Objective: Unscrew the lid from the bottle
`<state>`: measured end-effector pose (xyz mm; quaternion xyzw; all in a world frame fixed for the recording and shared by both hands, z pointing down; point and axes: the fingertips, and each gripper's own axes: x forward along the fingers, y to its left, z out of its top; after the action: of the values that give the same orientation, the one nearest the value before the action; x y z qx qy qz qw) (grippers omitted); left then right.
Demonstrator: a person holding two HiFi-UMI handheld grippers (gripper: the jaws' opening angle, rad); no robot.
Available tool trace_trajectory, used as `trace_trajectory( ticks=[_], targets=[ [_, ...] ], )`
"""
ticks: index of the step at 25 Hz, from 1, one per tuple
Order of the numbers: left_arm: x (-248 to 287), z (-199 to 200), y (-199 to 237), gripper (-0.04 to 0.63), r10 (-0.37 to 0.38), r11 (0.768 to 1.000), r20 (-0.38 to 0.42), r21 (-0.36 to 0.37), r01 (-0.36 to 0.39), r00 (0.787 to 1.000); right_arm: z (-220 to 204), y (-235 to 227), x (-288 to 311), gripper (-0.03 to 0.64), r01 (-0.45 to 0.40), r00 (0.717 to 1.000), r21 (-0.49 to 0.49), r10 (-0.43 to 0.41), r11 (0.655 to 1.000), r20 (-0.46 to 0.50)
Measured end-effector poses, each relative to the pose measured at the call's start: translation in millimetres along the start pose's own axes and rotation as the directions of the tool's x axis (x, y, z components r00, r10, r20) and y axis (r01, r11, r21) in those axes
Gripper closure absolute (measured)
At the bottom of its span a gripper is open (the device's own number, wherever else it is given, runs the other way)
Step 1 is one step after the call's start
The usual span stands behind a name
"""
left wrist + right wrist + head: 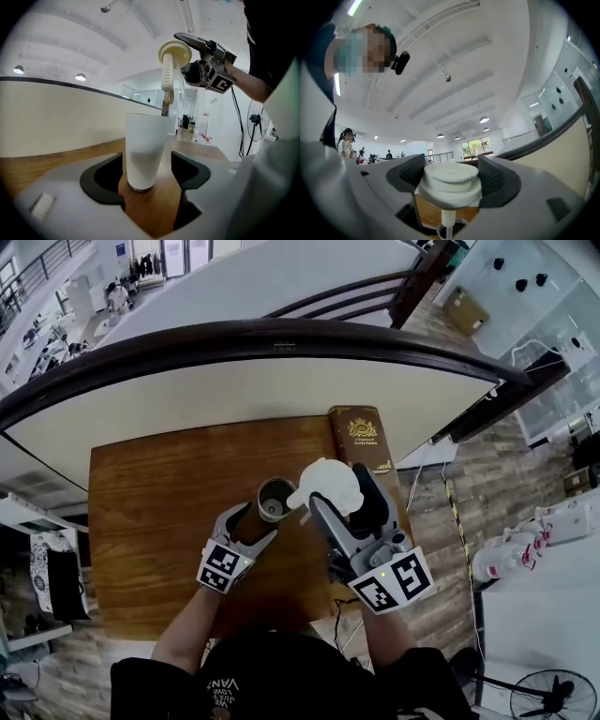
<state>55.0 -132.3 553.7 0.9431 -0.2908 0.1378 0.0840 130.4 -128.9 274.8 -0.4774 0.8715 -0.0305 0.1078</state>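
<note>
A white bottle (pixel 275 500) stands upright on the wooden table (pixel 150 512) with its mouth uncovered. My left gripper (pixel 258 521) is shut on the bottle's lower body (pixel 145 150), one dark pad on each side. The white lid (pixel 328 486) is off the bottle and held above and to its right, with my right gripper (pixel 345 495) shut on it. In the left gripper view the lid (pixel 174 51) hangs tilted over the bottle's rim, and a pale tube (pixel 167 77) reaches down from it. The right gripper view shows the lid (pixel 450 180) clamped between the pads.
A brown book (pixel 361 437) lies at the table's far right corner. A curved white counter with a dark rail (pixel 234 338) runs just behind the table, and a chair (pixel 375 292) stands beyond it. The table's right edge drops to a wood floor with cables.
</note>
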Motion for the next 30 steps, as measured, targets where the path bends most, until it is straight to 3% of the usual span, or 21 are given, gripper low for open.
trace_trajectory(
  ticks=[7, 16, 22, 30],
  targets=[
    [-49, 24, 1, 0.267, 0.027, 1.0, 0.058, -0.016, -0.026, 0.998, 27, 8, -25, 0.282, 0.084, 0.995, -0.029, -0.082, 0.996, 0.052],
    [-100, 61, -4, 0.278, 0.008, 1.0, 0.159, -0.004, -0.008, 0.987, 6, 28, -67, 0.282, 0.198, 0.98, 0.016, -0.198, 0.98, 0.035],
    [-126, 79, -11, 0.379, -0.024, 1.0, 0.209, 0.013, 0.021, 0.978, -11, 42, -93, 0.282, 0.275, 0.961, 0.044, -0.277, 0.96, 0.029],
    [-145, 82, -25, 0.547, -0.08, 0.997, 0.214, 0.023, 0.077, 0.974, -36, 63, -112, 0.282, 0.331, 0.943, 0.075, -0.333, 0.94, 0.015]
  ],
)
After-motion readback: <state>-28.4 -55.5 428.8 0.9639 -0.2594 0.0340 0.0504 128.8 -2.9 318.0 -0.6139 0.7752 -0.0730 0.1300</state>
